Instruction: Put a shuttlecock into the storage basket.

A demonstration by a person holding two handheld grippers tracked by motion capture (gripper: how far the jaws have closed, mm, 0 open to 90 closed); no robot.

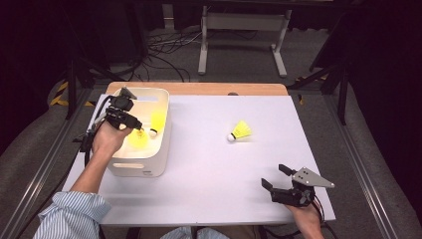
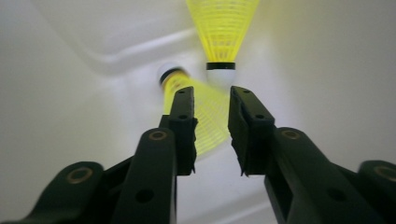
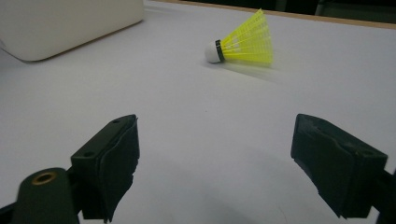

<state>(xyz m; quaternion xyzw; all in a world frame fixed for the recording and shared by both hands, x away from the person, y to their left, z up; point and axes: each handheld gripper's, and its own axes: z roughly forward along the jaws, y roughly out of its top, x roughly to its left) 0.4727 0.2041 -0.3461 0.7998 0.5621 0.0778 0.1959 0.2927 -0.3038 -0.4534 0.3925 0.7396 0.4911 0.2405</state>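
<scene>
A yellow shuttlecock (image 1: 240, 132) with a white cork lies on its side on the white table, right of centre; the right gripper view has it far ahead (image 3: 243, 42). My right gripper (image 1: 275, 177) (image 3: 215, 123) rests near the front right edge, open wide and holding nothing. A white bin (image 1: 161, 144) stands at the left with two yellow shuttlecocks inside (image 1: 158, 121) (image 1: 138, 138). My left gripper (image 1: 130, 123) (image 2: 210, 93) reaches down into it, jaws a little apart. A blurred shuttlecock (image 2: 210, 121) lies just beyond them, its cork up-left. The other one (image 2: 222, 28) leans on the bin wall.
The bin's white walls (image 2: 70, 70) close in around my left gripper. A wooden strip (image 1: 199, 88) runs along the table's far edge. Beyond it, table legs (image 1: 204, 45) and cables (image 1: 164, 50) are on the grey floor. One corner of the bin (image 3: 70, 23) sits at the upper left of the right gripper view.
</scene>
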